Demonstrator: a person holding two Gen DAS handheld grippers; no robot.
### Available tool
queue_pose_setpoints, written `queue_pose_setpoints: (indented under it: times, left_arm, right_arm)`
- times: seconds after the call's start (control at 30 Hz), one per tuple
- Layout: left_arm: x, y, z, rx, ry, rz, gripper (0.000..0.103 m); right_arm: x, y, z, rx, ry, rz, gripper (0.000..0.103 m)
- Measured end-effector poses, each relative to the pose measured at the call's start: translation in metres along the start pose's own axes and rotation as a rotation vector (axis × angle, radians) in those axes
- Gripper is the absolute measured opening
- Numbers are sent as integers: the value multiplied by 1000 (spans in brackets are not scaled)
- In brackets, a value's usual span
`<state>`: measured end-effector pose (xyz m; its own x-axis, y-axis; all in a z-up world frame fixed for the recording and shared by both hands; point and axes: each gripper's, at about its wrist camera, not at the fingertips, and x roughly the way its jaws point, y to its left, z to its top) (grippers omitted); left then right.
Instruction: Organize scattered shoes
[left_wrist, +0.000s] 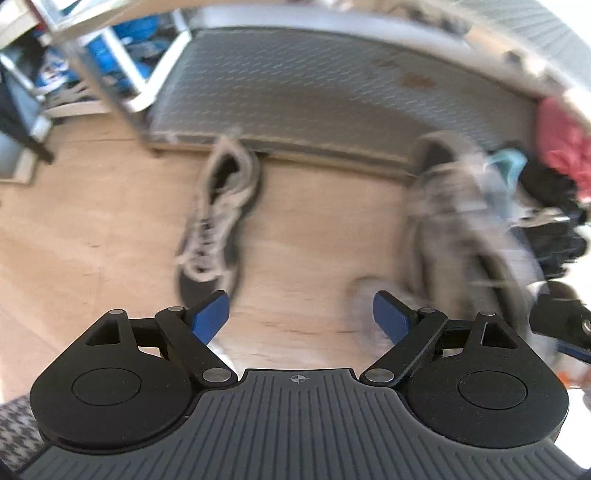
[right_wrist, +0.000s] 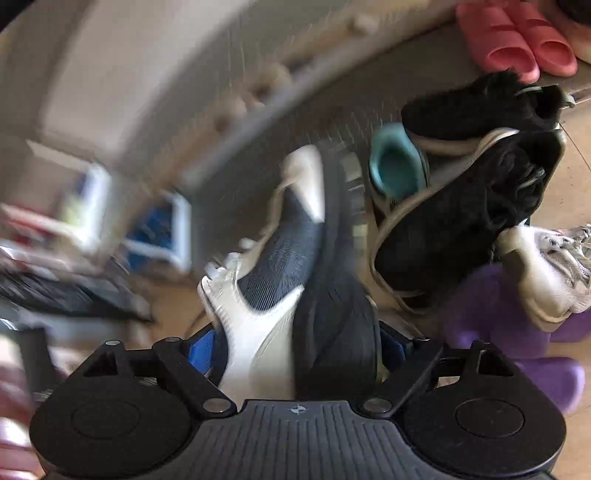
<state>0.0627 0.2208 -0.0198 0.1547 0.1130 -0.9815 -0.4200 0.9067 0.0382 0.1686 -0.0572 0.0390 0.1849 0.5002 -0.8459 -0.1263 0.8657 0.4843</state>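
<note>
Blue pads line both sets of jaws. On the right gripper (right_wrist: 295, 350) the jaws stand wide but are filled: a white and navy sneaker (right_wrist: 291, 280) is wedged between them, its white upper against one pad and its dark ribbed sole against the other, the shoe lying on its side and running away from the camera. Whether the pads press hard on it is blurred, though the shoe clearly sits in their grip. The left gripper (left_wrist: 301, 317) has its jaws spread wide with nothing between them, only bare wooden floor (left_wrist: 110, 229) beneath. Just beyond its one pad lies a grey laced sneaker (left_wrist: 218, 221), heel touching the edge of a grey textured mat (left_wrist: 314, 92); a second blurred grey sneaker (left_wrist: 454, 221) lies on the other side, beside a heap of dark and red things. Around the held shoe, the right view shows a pile on the floor: two black sneakers (right_wrist: 461, 206), one resting on the other, a teal slipper (right_wrist: 395, 166) tucked against them, a white mesh sneaker (right_wrist: 546, 273) on purple slippers (right_wrist: 517, 332), and a pair of pink slides (right_wrist: 517, 37) farther off.
</note>
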Motion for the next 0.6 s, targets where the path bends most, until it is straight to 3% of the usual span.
queue_pose_setpoints:
  times: [0.17, 0.33, 0.43, 0.5, 0.57, 0.6]
  left_arm:
    - [51, -4, 0, 54, 116, 32, 87]
    - [75, -26, 2, 228, 125, -20, 61]
    - [80, -30, 6, 301, 124, -36, 56]
    - [81, -26, 10, 320, 117, -57, 56]
    - [84, -17, 14, 323, 108, -76, 68]
    - [88, -12, 15, 319, 111, -84, 82]
  right_arm:
    - [-11, -21, -11, -53, 78, 35, 90]
    - [-21, -51, -20, -133, 75, -17, 90]
    - [-5, -67, -18, -99, 67, -18, 89]
    - [-1, -76, -13, -69, 80, 8, 89]
    - [2, -80, -10, -68, 93, 21, 89]
    - [3, -81, -9, -75, 98, 23, 89]
